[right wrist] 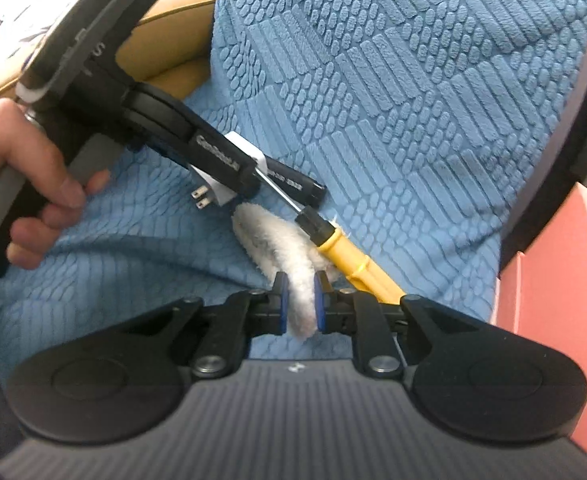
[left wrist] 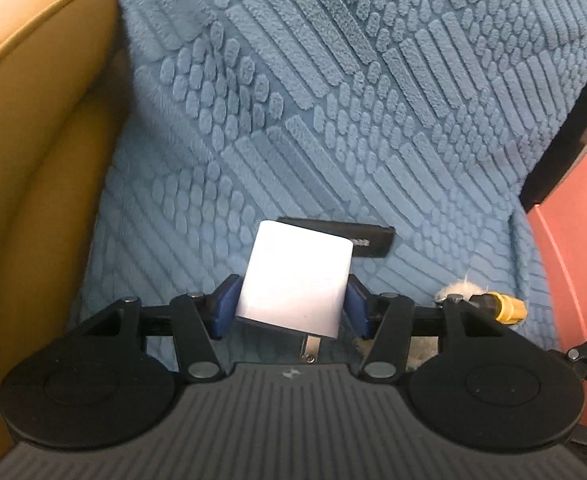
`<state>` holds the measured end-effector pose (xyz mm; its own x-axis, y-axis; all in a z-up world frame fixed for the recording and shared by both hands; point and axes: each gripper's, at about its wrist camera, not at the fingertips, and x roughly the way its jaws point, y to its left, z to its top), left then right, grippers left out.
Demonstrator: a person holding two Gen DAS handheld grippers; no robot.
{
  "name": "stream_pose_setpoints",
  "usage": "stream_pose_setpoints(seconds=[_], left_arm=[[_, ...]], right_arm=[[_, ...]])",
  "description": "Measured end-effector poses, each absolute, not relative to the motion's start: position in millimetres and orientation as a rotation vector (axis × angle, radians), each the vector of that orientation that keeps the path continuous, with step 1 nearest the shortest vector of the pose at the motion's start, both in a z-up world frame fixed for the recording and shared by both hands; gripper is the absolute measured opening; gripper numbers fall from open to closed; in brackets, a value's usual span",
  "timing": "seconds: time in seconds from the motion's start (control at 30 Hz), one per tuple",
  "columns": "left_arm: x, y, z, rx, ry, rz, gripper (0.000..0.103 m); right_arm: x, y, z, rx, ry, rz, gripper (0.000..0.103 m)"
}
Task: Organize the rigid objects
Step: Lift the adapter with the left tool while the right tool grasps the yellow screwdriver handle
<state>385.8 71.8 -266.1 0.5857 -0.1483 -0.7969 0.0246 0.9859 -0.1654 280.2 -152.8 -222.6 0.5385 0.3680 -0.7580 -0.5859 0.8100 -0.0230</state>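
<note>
Low in the left wrist frame, the left gripper (left wrist: 291, 306) pinches a white plug adapter (left wrist: 293, 278) between its jaws above the blue textured blanket (left wrist: 333, 100), while the right gripper (right wrist: 301, 302) clamps a white fluffy piece (right wrist: 281, 246) beside a yellow-handled screwdriver (right wrist: 349, 258) at lower center.

A home, by the look of it — a mustard-yellow upholstered sofa (left wrist: 33, 128) with a rounded cushioned arm, draped in a blue plush throw with raised geometric patterning (left wrist: 333, 100), a salmon-pink box-like piece (right wrist: 553, 300) beside it.
</note>
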Motion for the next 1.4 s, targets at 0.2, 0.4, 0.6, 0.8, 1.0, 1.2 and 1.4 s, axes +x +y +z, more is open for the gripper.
stream_pose_setpoints(seconds=[0.2, 0.4, 0.6, 0.8, 1.0, 1.2, 1.4], left_arm=[[355.8, 67.7, -261.9, -0.173, 0.929, -0.097, 0.058], [318.0, 68.2, -268.7, -0.239, 0.925, -0.059, 0.058], [288.2, 58.0, -269.5, -0.266, 0.928, -0.061, 0.058], [264.9, 38.7, -266.6, -0.284, 0.960, -0.074, 0.058], [247.9, 29.9, -265.4, -0.288, 0.974, -0.068, 0.058], [250.9, 32.3, -268.3, -0.297, 0.970, -0.062, 0.058], [254.7, 35.4, -268.4, -0.314, 0.966, -0.060, 0.058]], right_arm=[[250.3, -165.8, -217.5, -0.256, 0.841, 0.531, 0.016], [215.5, -169.3, -218.1, -0.266, 0.856, 0.496, 0.015], [191.3, -183.9, -214.5, -0.237, 0.870, 0.453, 0.015], [169.7, -192.5, -217.8, -0.218, 0.924, 0.449, 0.015], [158.2, -210.1, -219.8, -0.095, 0.990, 0.434, 0.018], [166.6, -221.6, -214.3, -0.022, 0.949, 0.381, 0.037], [197.6, -232.2, -219.1, 0.021, 0.911, 0.314, 0.036]])
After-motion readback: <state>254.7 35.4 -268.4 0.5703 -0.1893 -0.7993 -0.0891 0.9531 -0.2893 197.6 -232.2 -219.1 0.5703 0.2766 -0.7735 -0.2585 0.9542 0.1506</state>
